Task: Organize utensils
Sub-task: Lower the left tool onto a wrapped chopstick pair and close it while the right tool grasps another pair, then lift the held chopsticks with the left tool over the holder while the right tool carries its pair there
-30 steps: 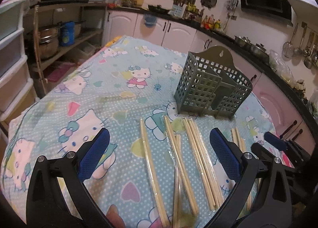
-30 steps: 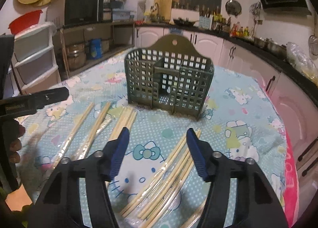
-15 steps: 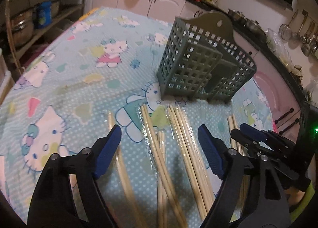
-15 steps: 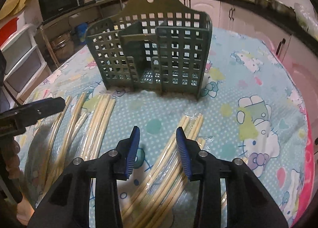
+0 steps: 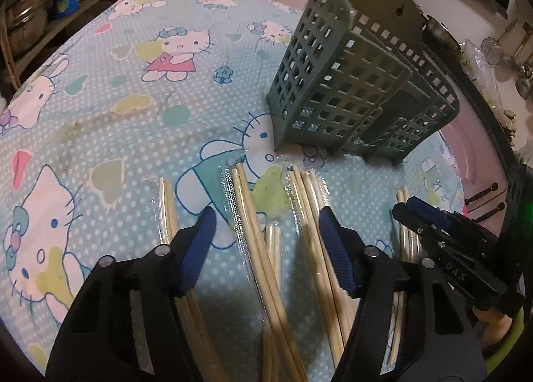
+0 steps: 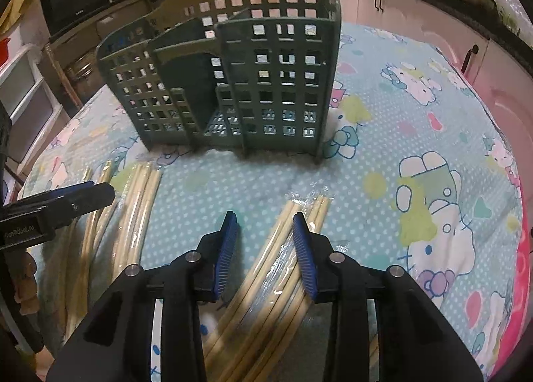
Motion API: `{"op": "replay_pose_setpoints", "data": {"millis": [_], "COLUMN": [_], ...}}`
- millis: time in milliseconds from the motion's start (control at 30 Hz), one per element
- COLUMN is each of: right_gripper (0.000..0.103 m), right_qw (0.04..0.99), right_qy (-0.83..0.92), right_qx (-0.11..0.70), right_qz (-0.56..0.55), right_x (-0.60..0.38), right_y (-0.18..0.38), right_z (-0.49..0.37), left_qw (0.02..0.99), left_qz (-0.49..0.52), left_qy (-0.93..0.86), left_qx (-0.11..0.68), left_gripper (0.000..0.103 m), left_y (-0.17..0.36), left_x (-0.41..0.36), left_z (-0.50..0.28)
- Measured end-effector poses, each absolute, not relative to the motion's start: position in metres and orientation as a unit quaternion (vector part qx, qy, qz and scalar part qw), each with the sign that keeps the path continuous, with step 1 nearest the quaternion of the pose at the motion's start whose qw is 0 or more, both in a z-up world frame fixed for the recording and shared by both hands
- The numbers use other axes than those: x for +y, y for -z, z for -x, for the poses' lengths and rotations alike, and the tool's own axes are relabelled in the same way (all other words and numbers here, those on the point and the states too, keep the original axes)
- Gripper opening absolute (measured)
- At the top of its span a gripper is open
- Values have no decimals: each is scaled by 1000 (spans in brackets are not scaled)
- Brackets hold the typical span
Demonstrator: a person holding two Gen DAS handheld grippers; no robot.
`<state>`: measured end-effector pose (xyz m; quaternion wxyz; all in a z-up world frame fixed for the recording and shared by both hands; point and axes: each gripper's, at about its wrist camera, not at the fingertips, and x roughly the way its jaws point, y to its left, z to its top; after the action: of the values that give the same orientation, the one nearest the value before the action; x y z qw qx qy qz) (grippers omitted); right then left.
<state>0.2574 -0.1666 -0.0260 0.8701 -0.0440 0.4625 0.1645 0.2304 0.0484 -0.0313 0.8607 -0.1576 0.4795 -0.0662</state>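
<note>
A dark green grid utensil holder [image 5: 349,88] [image 6: 233,82] stands upright on the table. Several wrapped pairs of bamboo chopsticks lie in front of it. My left gripper [image 5: 268,228] hovers low over one wrapped pair [image 5: 248,212]. That pair lies between the closing jaws, and the pads are clear of it. Another pair [image 5: 308,195] lies by the right pad. My right gripper [image 6: 265,235] is over a slanted bundle of chopsticks [image 6: 263,275]. Its jaws are narrow and still closing, with the sticks below and between them, untouched.
A blue cartoon-cat tablecloth [image 5: 133,98] covers the table. More chopsticks lie at the left [image 5: 166,202] and far right [image 5: 404,208]. The right gripper [image 5: 433,225] and the left gripper [image 6: 60,205] each show in the other's view. Cabinets and shelves ring the table.
Both grippers have dropped and tipped down toward the chopsticks, and the holder looms closer. The jaws of both have narrowed, the left ones markedly.
</note>
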Motion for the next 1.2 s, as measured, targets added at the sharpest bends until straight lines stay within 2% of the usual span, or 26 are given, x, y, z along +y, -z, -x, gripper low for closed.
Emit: {"op": "replay_pose_setpoints", "data": {"millis": [300,333,433,533,667,767,1200], "right_gripper": [32,29,14,13,10,9,7], "right_qw": [860,860,861,860,860,859,878], "right_qy": [-153,-152,-156,-165,-183,-205,-266], "right_qx": [484,485,482,480,475,468,397], "right_qz": [45,48,44,43,36,27,11], "right_x": [-161,-159,-158,-154,-149,-146,-148], "right_y": [32,33,32,31,27,20,-41], "right_z": [-277,-277,-280,-280,-277,-273,-241], "left_qw": [854,853,852,851,850,850,886], "left_qz": [169,168,166,166,162,163,146], "left_qy": [60,58,53,47,39,43,75], "left_qx": [489,490,494,497,500,499,435], "left_gripper": [41,40,34,26,11,4,1], "left_y": [34,34,34,34,34,33,-28], "left_x": [56,56,58,61,64,67,57], "left_z": [-246,-248,-254,-257,-261,-262,-239]}}
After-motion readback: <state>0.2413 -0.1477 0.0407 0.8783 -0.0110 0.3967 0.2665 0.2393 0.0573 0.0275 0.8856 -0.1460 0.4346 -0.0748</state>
